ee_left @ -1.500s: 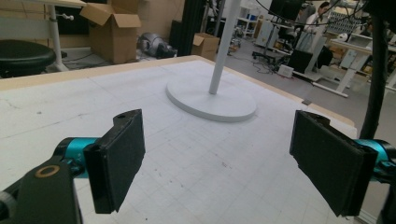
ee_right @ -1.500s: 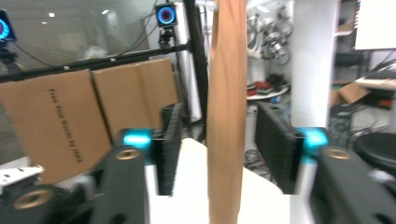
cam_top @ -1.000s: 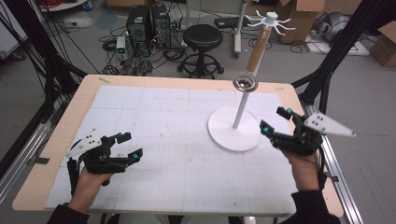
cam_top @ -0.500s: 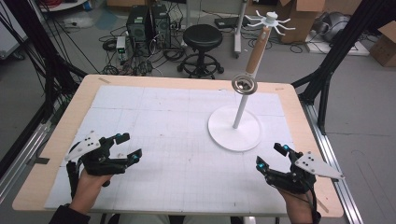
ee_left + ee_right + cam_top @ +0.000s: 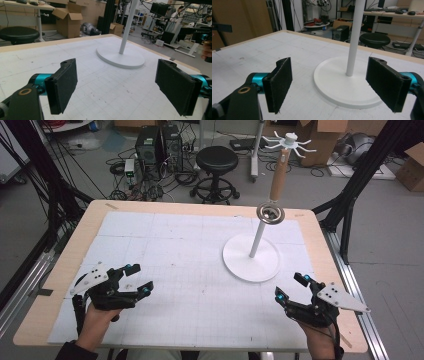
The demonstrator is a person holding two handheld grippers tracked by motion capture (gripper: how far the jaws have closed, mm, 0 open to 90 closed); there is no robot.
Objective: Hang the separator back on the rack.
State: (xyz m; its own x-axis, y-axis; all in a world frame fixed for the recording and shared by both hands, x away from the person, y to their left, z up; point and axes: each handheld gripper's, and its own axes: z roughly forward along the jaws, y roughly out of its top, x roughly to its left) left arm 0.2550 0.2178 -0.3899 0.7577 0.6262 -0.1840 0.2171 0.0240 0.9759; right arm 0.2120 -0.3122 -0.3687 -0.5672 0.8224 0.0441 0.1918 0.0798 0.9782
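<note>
A white stand rises from a round base [image 5: 237,259] at the table's right rear. Its pole [image 5: 257,237] carries a metal ring-shaped piece [image 5: 270,213], then a wooden section and white hooks [image 5: 287,141] on top. My left gripper [image 5: 139,279] is open near the front left, nothing between its pads [image 5: 62,86], and it faces the base [image 5: 120,56]. My right gripper [image 5: 292,287] is open at the front right, just short of the base [image 5: 337,87] and pole [image 5: 354,37], and holds nothing.
A white gridded mat [image 5: 190,255] covers the wooden table [image 5: 90,222]. Behind the table stand a black stool [image 5: 216,157], computer towers [image 5: 157,142] and cables. Black frame posts [image 5: 350,195] flank the right side. Cardboard boxes [image 5: 68,21] sit beyond the far edge.
My right gripper has drawn back from beside the stand's base toward the table's front edge. The left gripper has stayed in place.
</note>
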